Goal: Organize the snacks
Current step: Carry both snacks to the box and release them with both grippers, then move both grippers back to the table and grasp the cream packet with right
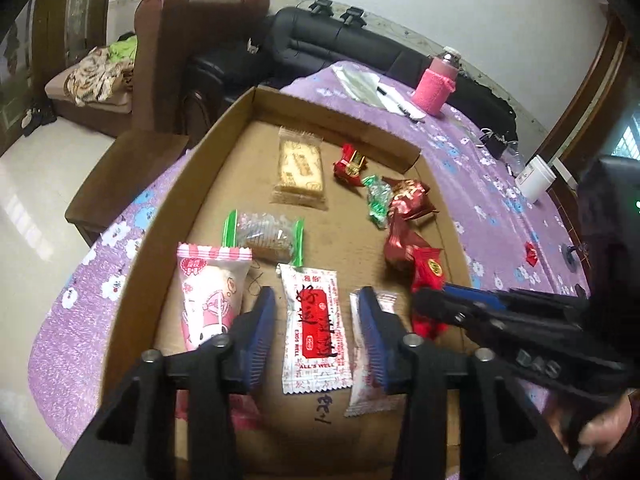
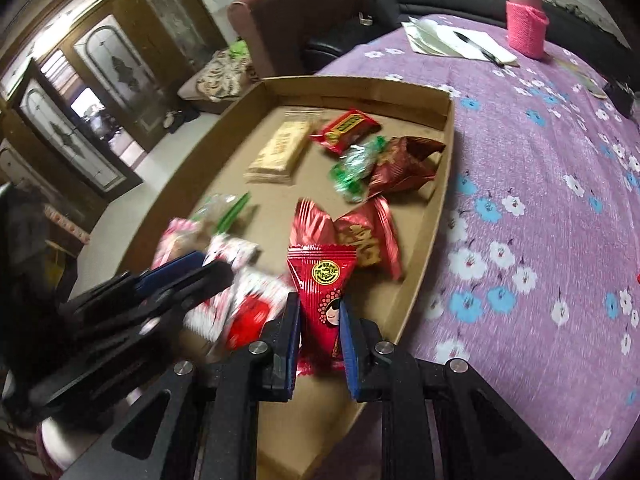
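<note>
We've got both grippers hanging over the near end of the cardboard tray (image 1: 224, 128), which sits on the purple cloth (image 2: 540, 200).

The right gripper (image 2: 320, 344) is pinching a red triangle packet (image 2: 324, 300), pads pressed on its narrow lower part, wide end pointing away from us toward the far end. Looks to us like it's about to be set down on the right side, where the other red and brown snacks (image 2: 368, 240) are already piled just beyond it. So the move turns on that: the pile lies straight ahead and a touch right of the jaws, close by.

The left gripper (image 1: 316, 320) has its jaws spread and pinching nothing. The white sachet (image 1: 316, 328) lies flat on the tray floor right between them, long axis running near to far, in line with the fingers. A pink packet (image 1: 208, 296) sits just left of it, and another white one (image 1: 368, 360) is half hidden behind the right finger.

View differences: the left camera shows that neat row of flat packets sharply, plus the wafer (image 1: 300, 172) further back. In the right camera that corner is a blur behind the left gripper, but it shows the grip on the red packet, which the left camera only catches from the side.
</note>
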Demonstrator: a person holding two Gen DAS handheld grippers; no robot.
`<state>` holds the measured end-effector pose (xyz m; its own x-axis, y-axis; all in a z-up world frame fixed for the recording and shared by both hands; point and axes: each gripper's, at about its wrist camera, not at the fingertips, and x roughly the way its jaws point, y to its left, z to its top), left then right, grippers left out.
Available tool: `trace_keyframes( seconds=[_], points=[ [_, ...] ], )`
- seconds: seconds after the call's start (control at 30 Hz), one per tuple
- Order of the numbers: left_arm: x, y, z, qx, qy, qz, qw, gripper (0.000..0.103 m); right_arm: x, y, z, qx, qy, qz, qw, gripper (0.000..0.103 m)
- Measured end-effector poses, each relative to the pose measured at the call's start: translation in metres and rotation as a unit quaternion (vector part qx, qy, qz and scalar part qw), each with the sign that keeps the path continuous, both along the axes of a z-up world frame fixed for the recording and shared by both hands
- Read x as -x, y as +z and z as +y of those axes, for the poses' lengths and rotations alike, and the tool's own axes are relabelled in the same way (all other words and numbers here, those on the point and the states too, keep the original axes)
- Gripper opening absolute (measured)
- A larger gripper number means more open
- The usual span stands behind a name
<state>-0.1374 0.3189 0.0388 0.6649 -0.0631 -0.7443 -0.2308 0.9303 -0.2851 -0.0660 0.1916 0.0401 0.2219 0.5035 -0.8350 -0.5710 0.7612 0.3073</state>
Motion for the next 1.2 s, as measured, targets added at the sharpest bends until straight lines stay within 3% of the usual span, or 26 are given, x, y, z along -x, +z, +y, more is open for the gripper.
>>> trace_keyframes(
  seconds=[0.1, 0.17, 0.3, 0.47, 0.63, 1.2],
  points=[
    [0.008, 0.011, -0.004, -0.016, 0.005, -0.015, 0.9997, 0.055, -0.001, 0.0, -0.002, -0.002, -0.003, 0.003, 1.0, 0.021],
    [0.014, 0.021, -0.007, -0.034, 0.022, -0.029, 0.9988, 0.071, 0.006, 0.002, -0.003, -0.003, 0.005, 0.0, 1.0, 0.021],
    [0.024, 0.039, -0.017, -0.07, 0.04, -0.047, 0.9956, 0.075, 0.023, 0.006, -0.003, -0.008, 0.019, -0.016, 1.0, 0.022],
    [0.038, 0.059, -0.035, -0.146, 0.066, -0.062, 0.9852, 0.087, 0.038, 0.022, -0.017, -0.033, 0.016, -0.039, 0.999, 0.023],
    [0.045, 0.071, -0.049, -0.163, 0.059, -0.07, 0.9824, 0.088, 0.049, 0.038, -0.045, -0.056, -0.004, -0.065, 0.996, 0.039],
    [0.044, 0.08, -0.123, -0.217, -0.007, -0.053, 0.9746, 0.088, 0.049, 0.034, -0.158, -0.082, -0.091, -0.06, 0.991, 0.04]
  ],
)
